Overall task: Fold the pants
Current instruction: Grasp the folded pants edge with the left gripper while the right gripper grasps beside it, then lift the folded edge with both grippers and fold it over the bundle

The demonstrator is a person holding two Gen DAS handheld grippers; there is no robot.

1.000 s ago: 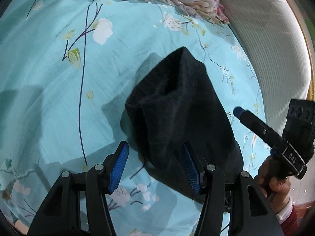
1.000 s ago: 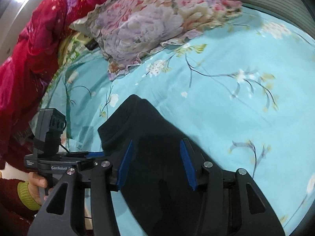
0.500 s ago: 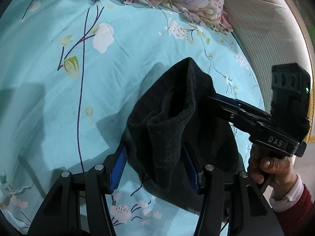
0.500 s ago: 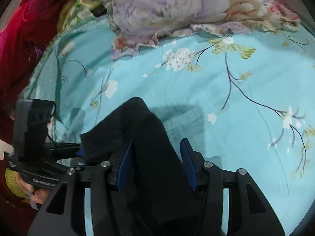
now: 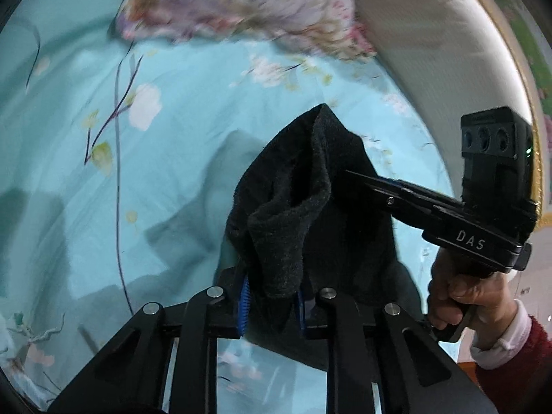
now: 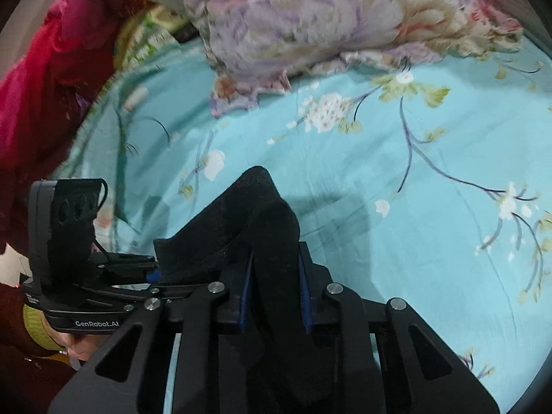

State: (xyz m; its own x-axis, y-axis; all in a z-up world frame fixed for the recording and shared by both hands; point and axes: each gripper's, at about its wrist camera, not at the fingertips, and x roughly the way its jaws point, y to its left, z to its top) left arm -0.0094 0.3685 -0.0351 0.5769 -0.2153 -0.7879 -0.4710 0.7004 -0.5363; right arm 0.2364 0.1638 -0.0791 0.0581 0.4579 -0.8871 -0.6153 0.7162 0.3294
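Note:
The black fleecy pants (image 5: 310, 214) lie bunched on the turquoise flowered bed sheet (image 5: 155, 158). My left gripper (image 5: 270, 302) is shut on the pants' near left edge, the cloth pinched between its blue pads. My right gripper (image 6: 274, 291) is shut on the pants (image 6: 248, 231) at the other near edge. In the left wrist view the right gripper (image 5: 348, 172) reaches into the cloth from the right. In the right wrist view the left gripper (image 6: 151, 272) meets the cloth from the left. The pants rise in a peak between both grippers.
A flowered purple pillow (image 6: 310, 24) lies at the head of the bed. A red quilt (image 6: 45, 79) is heaped at the left. A pale striped headboard (image 5: 441, 51) runs along the right in the left wrist view.
Both grippers went from open to shut on the pants' near edges. The cloth has bunched and lifted. Both views have swung toward the pillow.

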